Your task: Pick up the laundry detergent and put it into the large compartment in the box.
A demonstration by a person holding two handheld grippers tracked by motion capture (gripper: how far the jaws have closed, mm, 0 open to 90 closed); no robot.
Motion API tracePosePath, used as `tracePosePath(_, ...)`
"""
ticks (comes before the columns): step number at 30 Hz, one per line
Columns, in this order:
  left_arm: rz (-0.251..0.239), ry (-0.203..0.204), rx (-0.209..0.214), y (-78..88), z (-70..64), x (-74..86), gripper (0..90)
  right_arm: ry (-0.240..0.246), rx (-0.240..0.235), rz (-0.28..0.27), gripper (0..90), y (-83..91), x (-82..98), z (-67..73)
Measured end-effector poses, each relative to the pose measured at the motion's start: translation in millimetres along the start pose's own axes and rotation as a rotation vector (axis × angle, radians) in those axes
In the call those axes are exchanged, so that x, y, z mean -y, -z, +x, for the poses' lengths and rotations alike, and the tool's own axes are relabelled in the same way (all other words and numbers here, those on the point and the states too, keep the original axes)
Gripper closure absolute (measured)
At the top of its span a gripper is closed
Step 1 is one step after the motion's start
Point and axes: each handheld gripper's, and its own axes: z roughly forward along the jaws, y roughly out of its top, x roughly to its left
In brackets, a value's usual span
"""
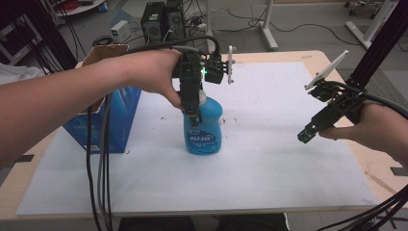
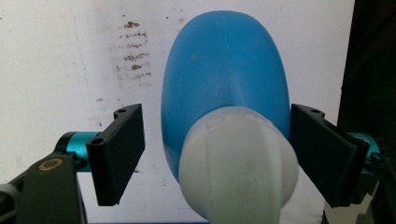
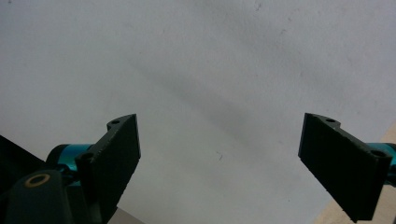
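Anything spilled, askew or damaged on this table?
Brown specks stain the white sheet beside the upright blue bottle, seen up close in the left gripper view. Nothing else stands out.

My left gripper (image 1: 195,118) and right gripper (image 1: 306,134) are both showing matte black frames, flat black rectangular jaws with small screw holes, teal barrels behind them and a brass-ringed pivot. Black and grey cables are trailing off. A green light is glowing on the left one. Forearms are going bare, no sleeves.
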Motion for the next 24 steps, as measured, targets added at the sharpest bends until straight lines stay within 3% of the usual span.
tracePosePath(24,0.005,0.007,0.015,-9.0,4.5,-3.3,20.2,-0.003,-0.004,-0.001,12.1,0.2,2.2,-1.4)
